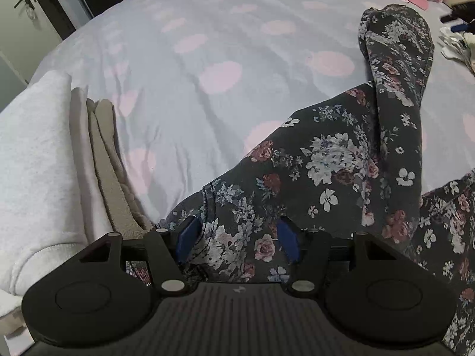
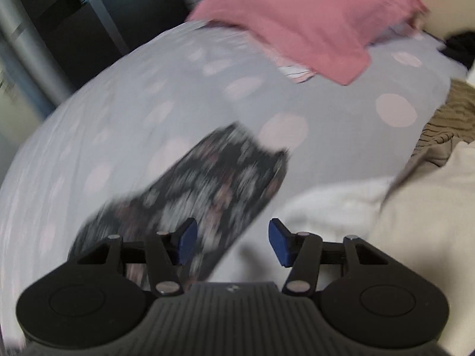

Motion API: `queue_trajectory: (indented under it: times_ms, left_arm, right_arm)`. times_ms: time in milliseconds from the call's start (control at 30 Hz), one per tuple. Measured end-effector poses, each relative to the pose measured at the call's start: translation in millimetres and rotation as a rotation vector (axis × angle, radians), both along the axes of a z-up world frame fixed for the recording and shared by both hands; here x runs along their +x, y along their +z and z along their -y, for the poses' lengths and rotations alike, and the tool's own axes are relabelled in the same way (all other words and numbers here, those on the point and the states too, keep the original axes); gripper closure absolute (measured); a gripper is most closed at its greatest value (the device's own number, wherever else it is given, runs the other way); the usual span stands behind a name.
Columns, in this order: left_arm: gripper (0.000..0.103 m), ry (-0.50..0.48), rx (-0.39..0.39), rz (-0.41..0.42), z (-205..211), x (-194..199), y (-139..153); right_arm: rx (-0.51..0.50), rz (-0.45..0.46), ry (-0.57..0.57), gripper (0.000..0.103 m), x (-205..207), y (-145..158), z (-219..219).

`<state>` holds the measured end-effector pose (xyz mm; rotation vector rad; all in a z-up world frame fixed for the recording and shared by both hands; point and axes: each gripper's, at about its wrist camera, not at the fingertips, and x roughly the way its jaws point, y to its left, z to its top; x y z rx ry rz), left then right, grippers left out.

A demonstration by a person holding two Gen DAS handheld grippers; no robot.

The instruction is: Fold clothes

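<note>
While the dark floral-print cotton trousers (image 1: pixel 326 163) lay half spread across the pale grey bedsheet with pink dots (image 1: pixel 193 44), neither gripper had a hold on them. The left gripper (image 1: pixel 236 241) hovered low over the near, wider part of the garment, its blue-padded jaws standing wide with cloth beneath them but not pinched. One leg ran away from it and ended in a bunched, upright fold at the far right, so the fabric was far from flat. In the right wrist view, blurred by motion, the right gripper (image 2: pixel 233 243) had its jaws wide too; the trousers (image 2: pixel 207 187) passed under its left finger only, the sheet showing between the pads. To do this step well, the left jaws would probably need to drop onto an edge or seam, not the middle of the panel, and close on both layers at once. The right gripper should likely slow until steady, then take the matching edge, so that the two grips could pull the cloth taut and lay the twisted leg straight before any fold. A stack of folded white and beige towels (image 1: pixel 59 163) lay just beside the garment on the left, and a rumpled cream and striped heap (image 2: pixel 415 178) near the right gripper, so a wide sweep risked dragging either.
</note>
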<state>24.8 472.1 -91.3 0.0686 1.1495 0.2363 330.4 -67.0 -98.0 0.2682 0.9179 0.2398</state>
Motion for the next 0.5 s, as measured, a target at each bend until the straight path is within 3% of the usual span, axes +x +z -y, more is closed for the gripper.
queue_trajectory:
  times_ms: [133,200,333,367,400,500]
  left_arm:
    - [0.046,-0.002,0.005,-0.018,1.6,6.2,-8.0]
    - [0.046,0.001,0.007,-0.021,1.3,7.6,-9.8]
    - [0.045,0.007,-0.003,-0.022,-2.8,10.2,-11.8]
    - [0.045,0.009,-0.007,-0.022,-4.4,11.0,-12.3]
    - [0.045,0.012,-0.011,-0.022,-5.8,12.1,-12.8]
    - [0.046,0.023,-0.019,-0.012,-7.7,15.3,-13.3]
  right_arm:
    - [-0.003,-0.021,-0.098,0.048,42.4,-18.3,2.5]
    - [0.003,-0.041,-0.131,0.056,55.7,-30.3,3.2]
    - [0.02,-0.054,-0.16,0.056,72.3,-50.2,2.0]
    - [0.02,-0.046,-0.163,0.061,73.0,-53.4,0.4]
    - [0.012,-0.036,-0.151,0.079,72.4,-53.4,-2.7]
    - [-0.041,-0.003,-0.119,0.09,68.5,-46.3,-12.2]
